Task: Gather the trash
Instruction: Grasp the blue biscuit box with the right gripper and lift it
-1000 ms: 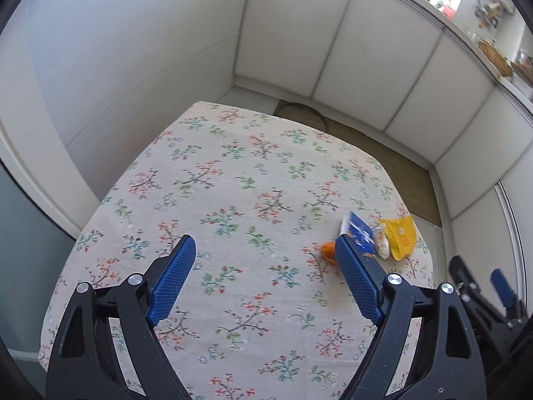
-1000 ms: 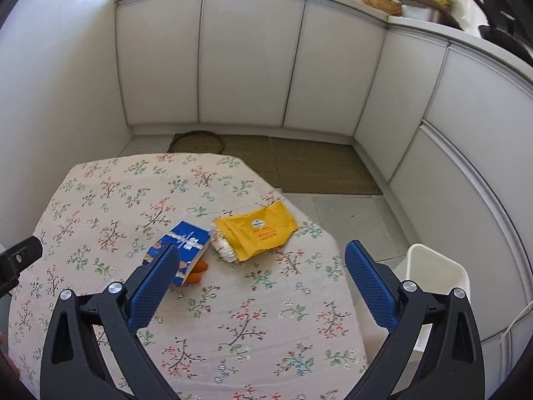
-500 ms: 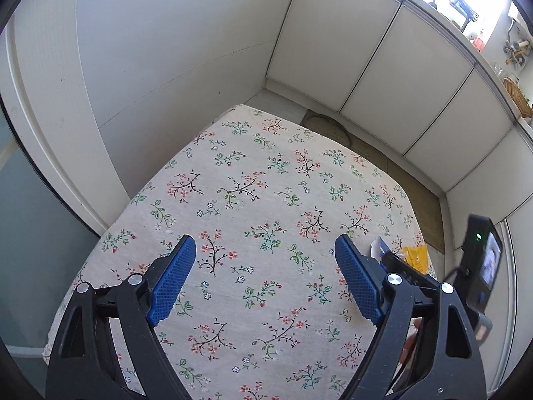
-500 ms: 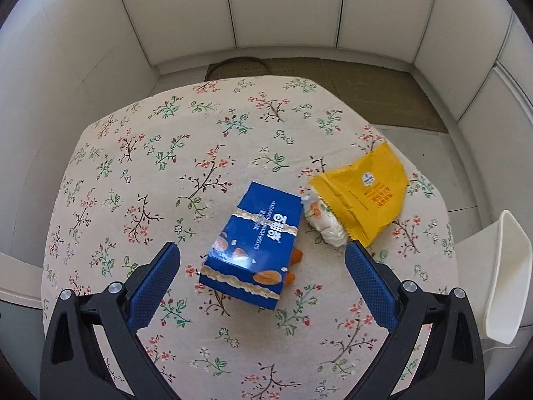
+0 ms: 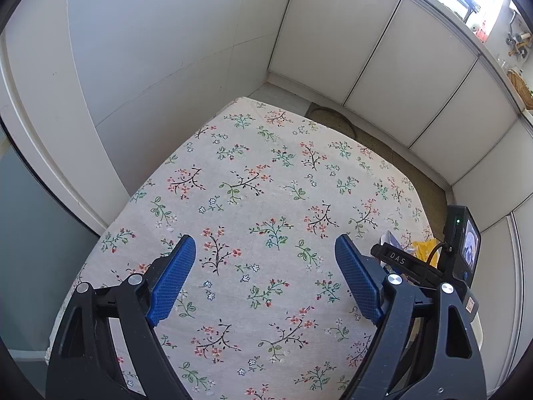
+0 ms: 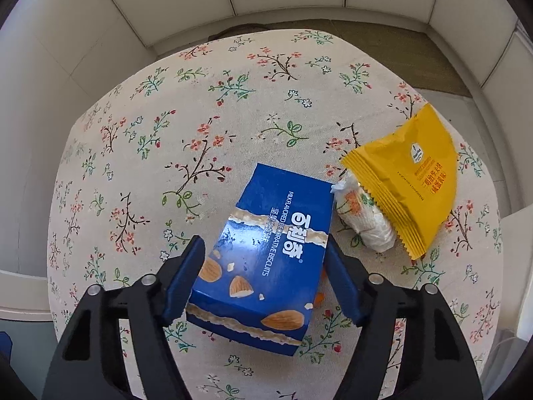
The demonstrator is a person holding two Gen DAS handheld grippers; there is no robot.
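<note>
Left wrist view
- Left gripper (image 5: 265, 276): jaws spread wide, nothing between the blue pads; it hangs over bare cloth
- Table (image 5: 266, 173): covered in a cream cloth printed with small flower sprigs, set in a corner of white wall panels and cupboard doors
- Right gripper's body, at the right edge: black frame with a small lit screen, low over the table's right side; its jaws are hidden from here
- Yellow packet (image 5: 423, 248): only a scrap shows behind that frame, near the table's right edge

Right wrist view
- Right gripper (image 6: 263, 276): jaws have just been closing, with the box between them; both blue pads lie against the box's long sides, clasping it
- Blue biscuit box (image 6: 266, 253): almonds pictured on the lid, lying flat on the cloth, its near half between the pads
- Orange scrap (image 6: 319, 297): peeps out from under the box's right side; what it is cannot be told
- White wrapped roll (image 6: 361, 216): just right of the box, touching its far corner, partly under the yellow packet
- Yellow packet (image 6: 409, 180): lies flat near the table's right edge, zigzag seam toward the gripper
- White bin (image 6: 519, 266): past the table's right edge, mostly cut off
</note>
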